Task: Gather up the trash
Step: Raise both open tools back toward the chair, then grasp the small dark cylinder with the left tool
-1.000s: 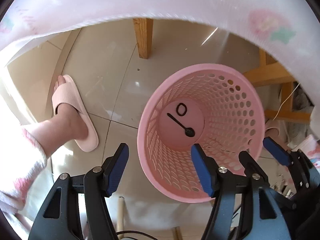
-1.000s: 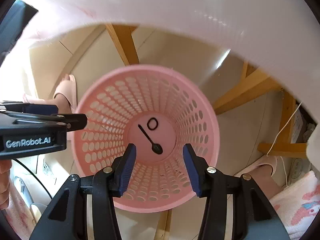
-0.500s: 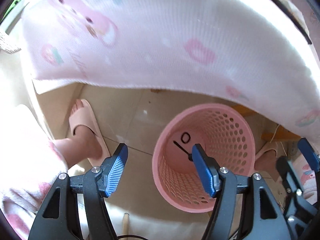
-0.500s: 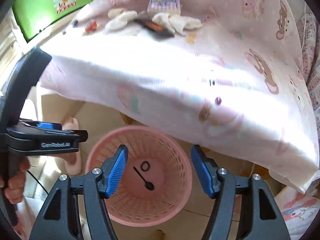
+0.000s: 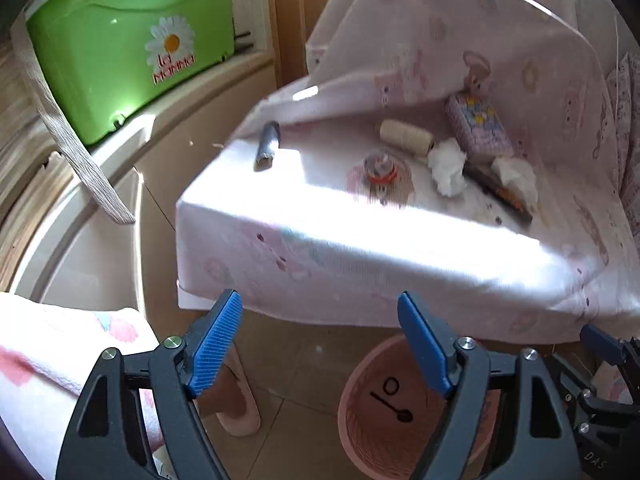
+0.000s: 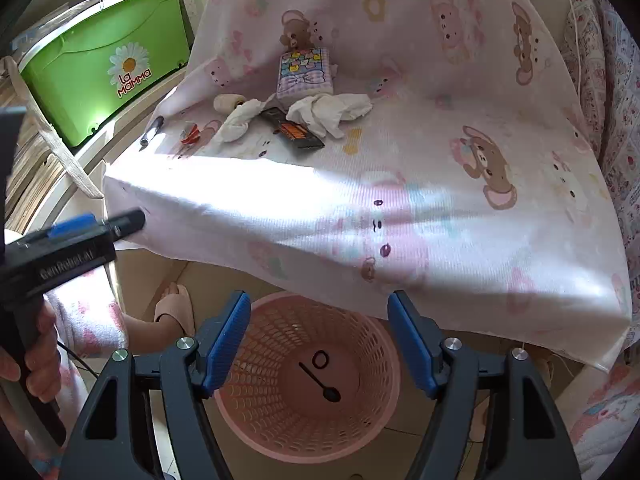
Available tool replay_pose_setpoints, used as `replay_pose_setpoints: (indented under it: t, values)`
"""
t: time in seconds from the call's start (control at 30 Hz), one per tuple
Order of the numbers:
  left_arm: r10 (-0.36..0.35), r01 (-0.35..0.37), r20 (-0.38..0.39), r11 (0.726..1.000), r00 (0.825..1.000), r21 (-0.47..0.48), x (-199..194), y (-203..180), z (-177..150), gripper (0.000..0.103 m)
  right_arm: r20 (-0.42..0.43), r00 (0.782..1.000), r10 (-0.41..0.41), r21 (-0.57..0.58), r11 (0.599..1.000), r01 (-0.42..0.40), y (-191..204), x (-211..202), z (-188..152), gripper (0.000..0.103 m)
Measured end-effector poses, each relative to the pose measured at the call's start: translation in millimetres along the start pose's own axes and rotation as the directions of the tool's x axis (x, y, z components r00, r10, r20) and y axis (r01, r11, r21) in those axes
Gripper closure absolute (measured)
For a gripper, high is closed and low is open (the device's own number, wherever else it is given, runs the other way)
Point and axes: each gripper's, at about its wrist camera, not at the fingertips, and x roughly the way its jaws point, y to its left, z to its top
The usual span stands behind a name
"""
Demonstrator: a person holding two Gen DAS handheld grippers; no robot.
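In the pink basket (image 6: pixel 308 380) lie a black spoon (image 6: pixel 320 382) and ring (image 6: pixel 320 359); both hand-held grippers gape empty.

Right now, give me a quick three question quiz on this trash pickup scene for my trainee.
1. True or false: the right gripper holds a tissue.
2. What lies in the pink basket? A) a black spoon and a ring B) a bottle C) nothing
3. Fill in: the crumpled tissues lie on the ___ cloth.

Key: 1 false, both it and the left gripper are open and hold nothing. 2 A, the black spoon and ring. 3 pink.
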Motion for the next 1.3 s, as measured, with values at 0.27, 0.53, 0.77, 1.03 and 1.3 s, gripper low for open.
replay_pose_setpoints:
  t: [0.27,0.53,0.77,1.03,1.3]
  values:
    - [0.093,-0.113,0.33,0.993,0.939,0.042,-54.6,3.5,12.8,0.023,0.166,0.986,0.025,-0.106,0.994,-0.007,22.0,-53.6,-6.9,0.036]
    - [0.066,-0.092,0.327,0.994,0.943,0.066,-79.0,0.1,33.4,0.022,0.179,0.984,0.005,-0.019,1.0,-0.001,-2.8,-54.3,15.8,0.075]
    - [-0.078,0.034,0.301,0.988,0.95,0.15,-92.3,-5.4,83.1,0.014,0.279,0.96,-0.027,-0.042,0.998,0.04,-16.5,-80.0,65.9,0.071]
    - [-0.182,0.143,0.26,0.976,0.948,0.164,-67.4,-3.8,144.3,0.014,0.37,0.928,-0.046,-0.078,0.994,0.08,-17.6,-87.8,110.4,0.038]
    - [-0.141,0.137,0.069,0.989,0.988,0.052,0.8,10.0,140.7,0.014,0.266,0.96,-0.09,0.012,0.996,0.09,-40.6,-35.7,96.2,0.037]
